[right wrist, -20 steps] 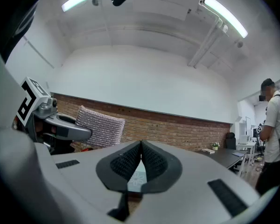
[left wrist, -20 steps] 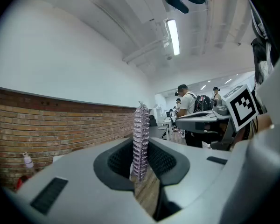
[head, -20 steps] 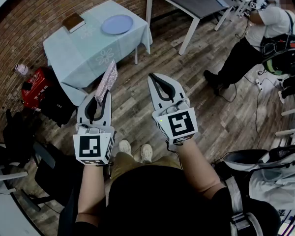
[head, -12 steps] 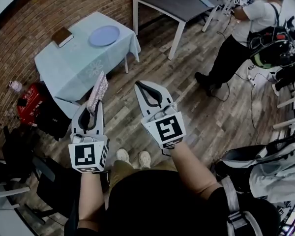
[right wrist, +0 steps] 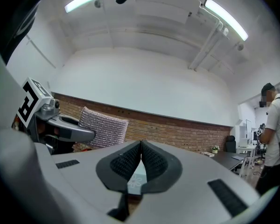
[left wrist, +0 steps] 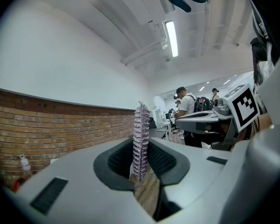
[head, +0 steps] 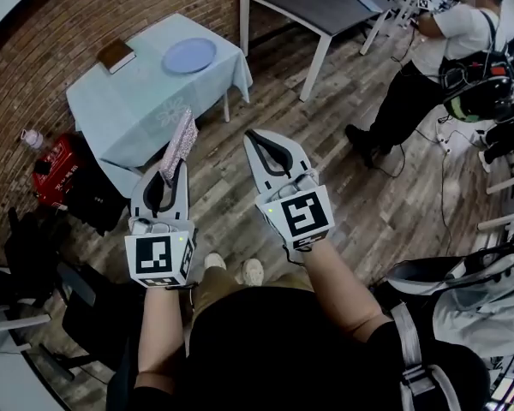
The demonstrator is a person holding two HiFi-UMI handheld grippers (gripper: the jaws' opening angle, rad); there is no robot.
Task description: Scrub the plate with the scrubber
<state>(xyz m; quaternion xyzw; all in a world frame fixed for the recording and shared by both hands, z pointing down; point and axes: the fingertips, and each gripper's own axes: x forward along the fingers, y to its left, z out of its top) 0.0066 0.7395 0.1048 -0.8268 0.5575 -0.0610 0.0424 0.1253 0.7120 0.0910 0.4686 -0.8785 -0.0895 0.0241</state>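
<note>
A flat pinkish mesh scrubber [head: 181, 145] stands up from my left gripper [head: 169, 171], which is shut on its lower edge; in the left gripper view the scrubber [left wrist: 141, 139] rises edge-on between the pads. My right gripper [head: 259, 139] is shut with nothing in it, held beside the left one over the wooden floor. The blue plate [head: 188, 55] lies on a small table with a pale blue cloth [head: 137, 110], well ahead of both grippers. From the right gripper view the scrubber [right wrist: 104, 126] shows broadside at left.
A brown book [head: 116, 55] lies on the cloth near the plate. A dark table [head: 321, 2] stands behind. A red box [head: 53, 168] sits on the floor left. A person [head: 437, 67] stands at right; chairs and bags crowd both sides.
The view has shifted slightly; the table and plate sit a little further right in frame than half a second ago. Both grippers keep their hold and stance.
</note>
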